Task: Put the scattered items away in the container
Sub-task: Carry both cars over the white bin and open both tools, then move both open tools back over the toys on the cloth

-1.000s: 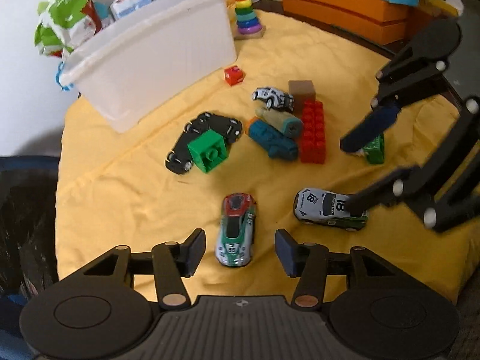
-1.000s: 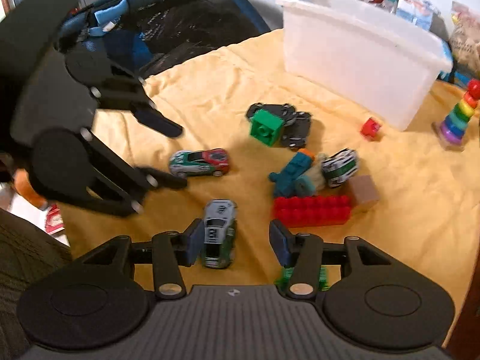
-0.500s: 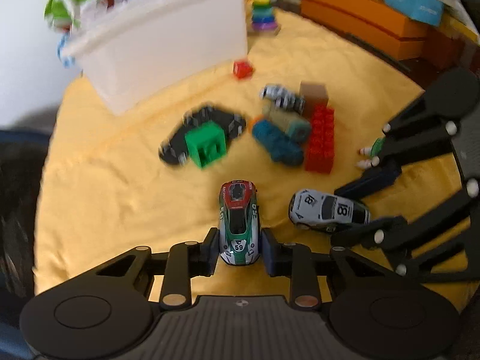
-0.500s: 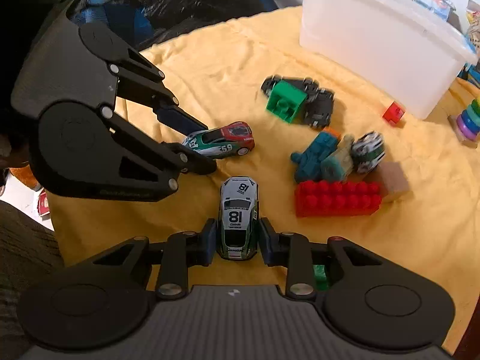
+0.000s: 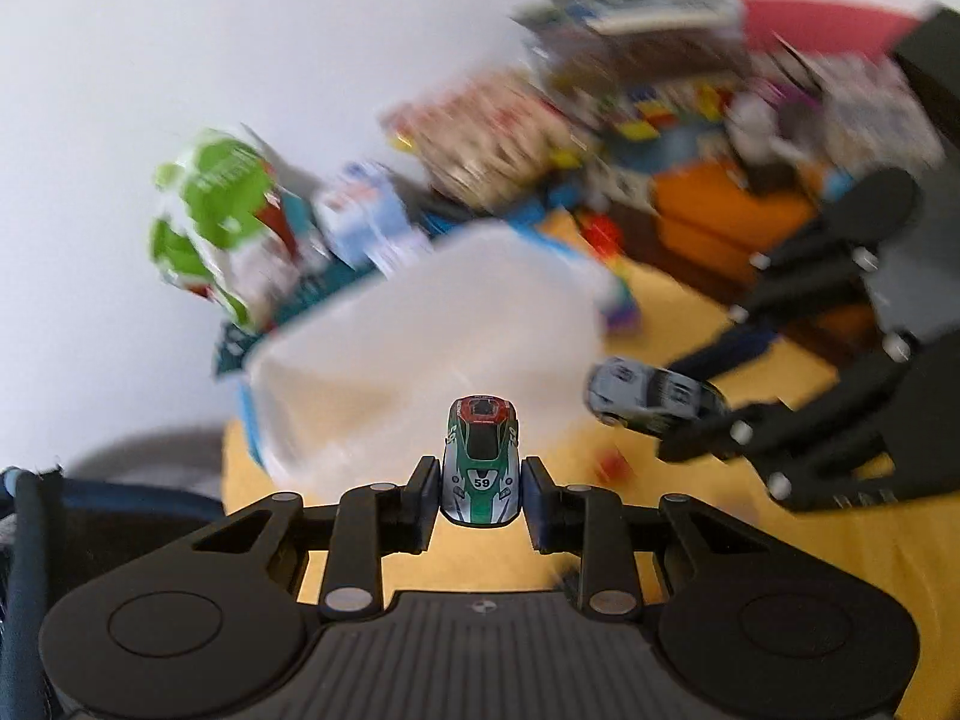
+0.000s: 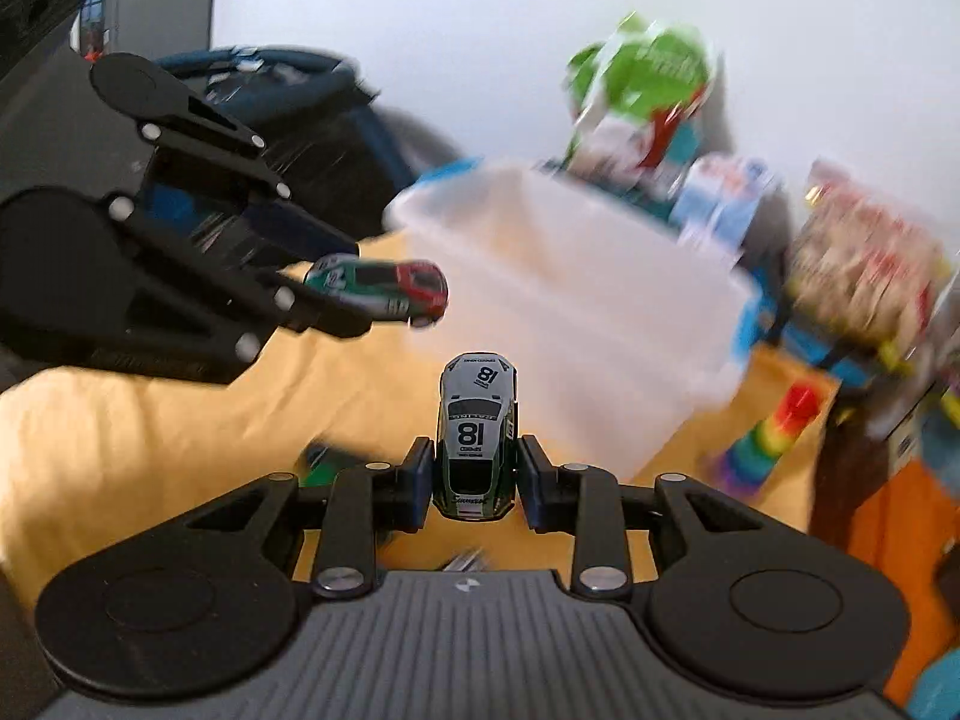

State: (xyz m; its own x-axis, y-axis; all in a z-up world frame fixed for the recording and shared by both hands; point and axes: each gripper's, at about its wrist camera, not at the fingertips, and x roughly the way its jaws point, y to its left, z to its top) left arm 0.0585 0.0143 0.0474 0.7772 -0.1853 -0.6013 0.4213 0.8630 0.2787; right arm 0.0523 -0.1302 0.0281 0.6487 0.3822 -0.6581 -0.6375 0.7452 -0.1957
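Two toy cars ride in your closed jaws, the green 59 car (image 5: 481,461) in your left gripper (image 5: 480,501), the grey 18 car (image 6: 477,435) in your right gripper (image 6: 475,483), both above the yellow cloth (image 6: 150,420) with the blurred white container (image 5: 432,342) at twelve o'clock.
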